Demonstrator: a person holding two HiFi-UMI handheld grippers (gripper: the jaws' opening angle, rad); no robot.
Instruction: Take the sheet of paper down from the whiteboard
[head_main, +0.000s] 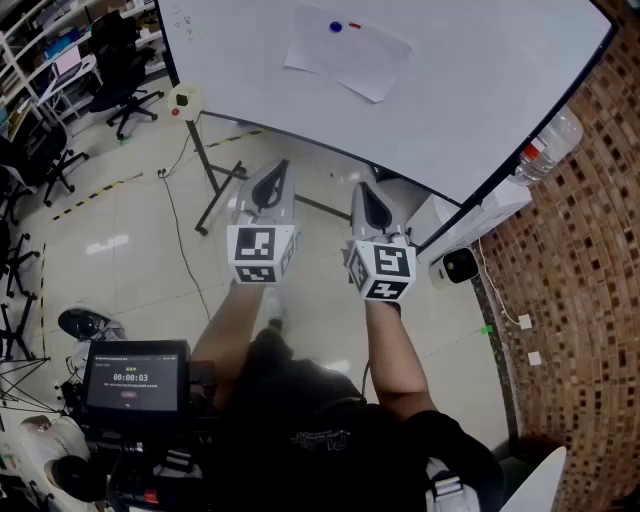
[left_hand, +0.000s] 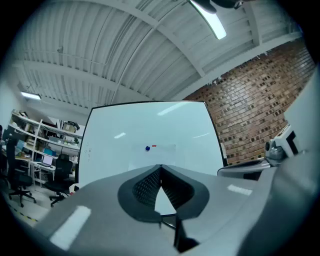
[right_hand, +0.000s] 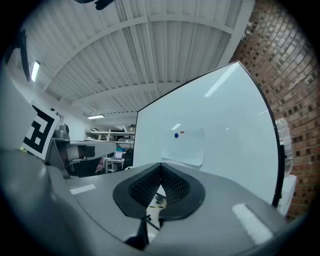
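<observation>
A white sheet of paper (head_main: 347, 49) hangs on the whiteboard (head_main: 470, 90), held near its top left corner by a blue round magnet (head_main: 335, 27) with a small red magnet (head_main: 355, 26) beside it. The sheet (left_hand: 157, 152) also shows in the left gripper view and, as the sheet (right_hand: 190, 146), in the right gripper view. My left gripper (head_main: 274, 178) and right gripper (head_main: 369, 195) are side by side below the board, well short of it. Both are shut with nothing between their jaws.
The whiteboard stands on a dark metal frame (head_main: 213, 180). A brick wall (head_main: 590, 220) runs on the right, with a plastic bottle (head_main: 548, 147) and a white camera unit (head_main: 458, 265) by it. Office chairs (head_main: 120, 60) and shelves stand at the left. A cable (head_main: 180, 240) lies on the floor.
</observation>
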